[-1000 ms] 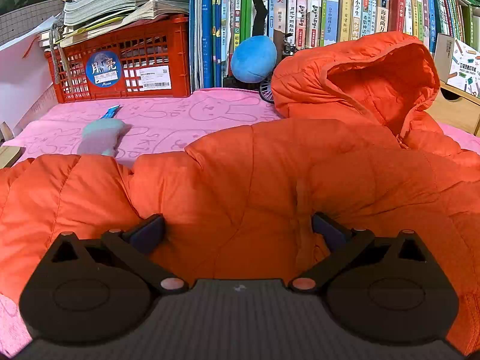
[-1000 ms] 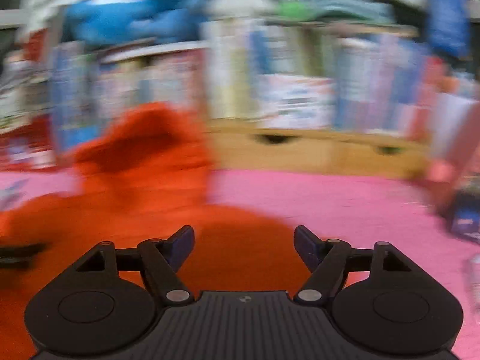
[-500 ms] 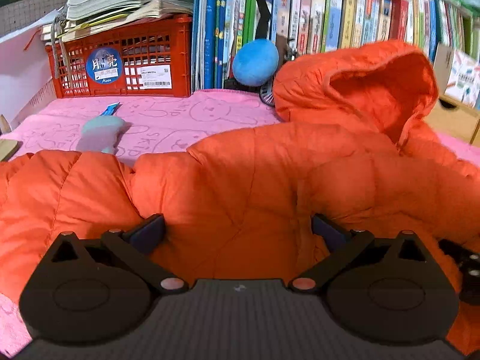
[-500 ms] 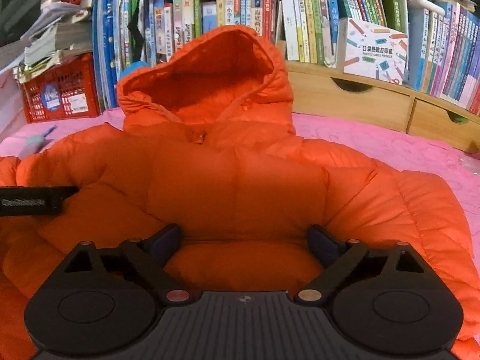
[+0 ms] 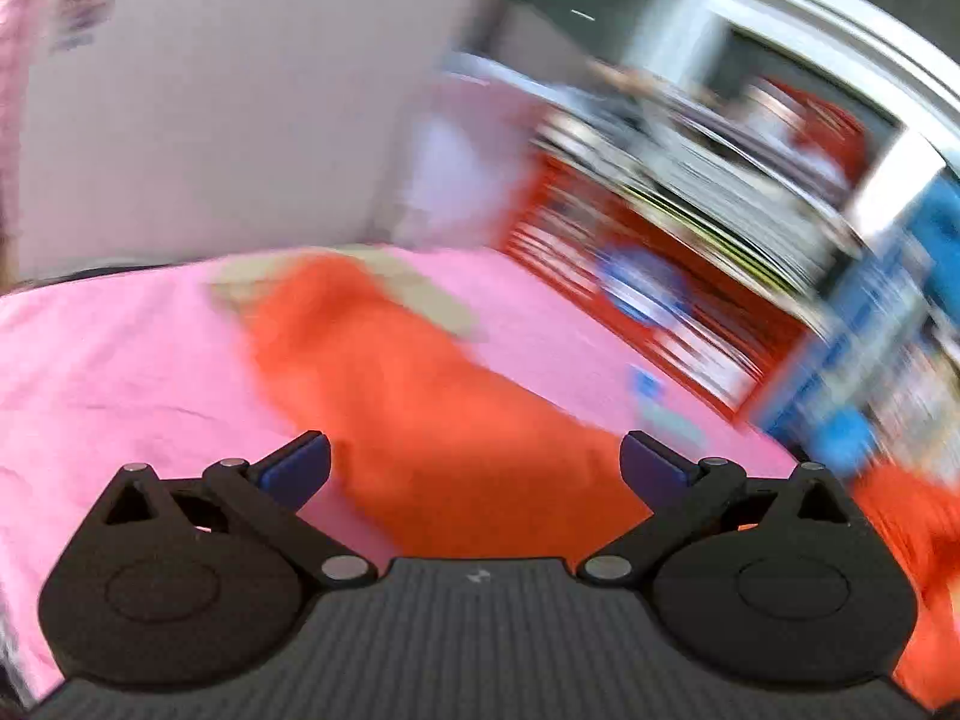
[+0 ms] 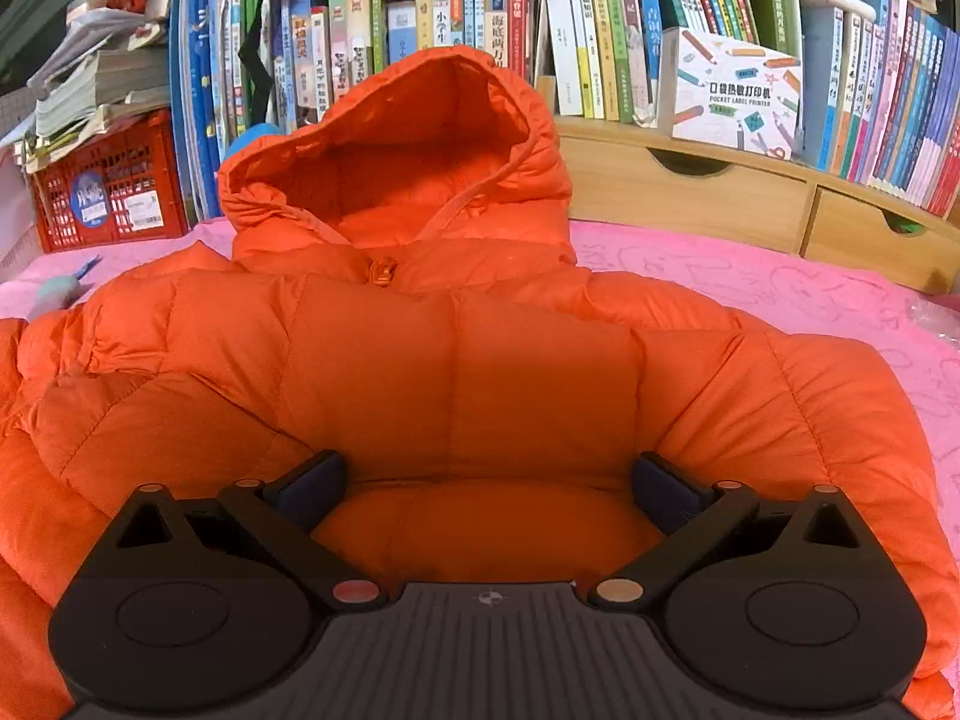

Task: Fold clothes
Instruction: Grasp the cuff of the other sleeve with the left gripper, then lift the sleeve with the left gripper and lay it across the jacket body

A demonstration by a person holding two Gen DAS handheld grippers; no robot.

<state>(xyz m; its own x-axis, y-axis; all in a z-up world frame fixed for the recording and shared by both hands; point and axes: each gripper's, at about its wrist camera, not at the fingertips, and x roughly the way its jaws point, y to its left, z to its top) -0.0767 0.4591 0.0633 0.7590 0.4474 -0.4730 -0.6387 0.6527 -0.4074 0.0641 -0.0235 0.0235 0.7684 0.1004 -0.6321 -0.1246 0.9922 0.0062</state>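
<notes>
An orange hooded puffer jacket (image 6: 456, 372) lies spread on a pink cloth (image 6: 780, 282), hood propped up toward the bookshelf. My right gripper (image 6: 489, 480) is open and empty, low over the jacket's body near its lower middle. The left wrist view is blurred by motion; it shows the jacket's left sleeve (image 5: 408, 384) stretched out across the pink cloth (image 5: 120, 372). My left gripper (image 5: 474, 468) is open and empty just above the sleeve.
A red plastic crate (image 6: 102, 198) with stacked papers stands at the back left. A wooden shelf with drawers (image 6: 720, 192) and rows of books (image 6: 420, 30) runs along the back. A small pale blue object (image 6: 57, 291) lies left of the jacket.
My left gripper has swung quickly left, from the jacket's body to the left sleeve. My right gripper has settled over the jacket's body and barely moved since half a second ago.
</notes>
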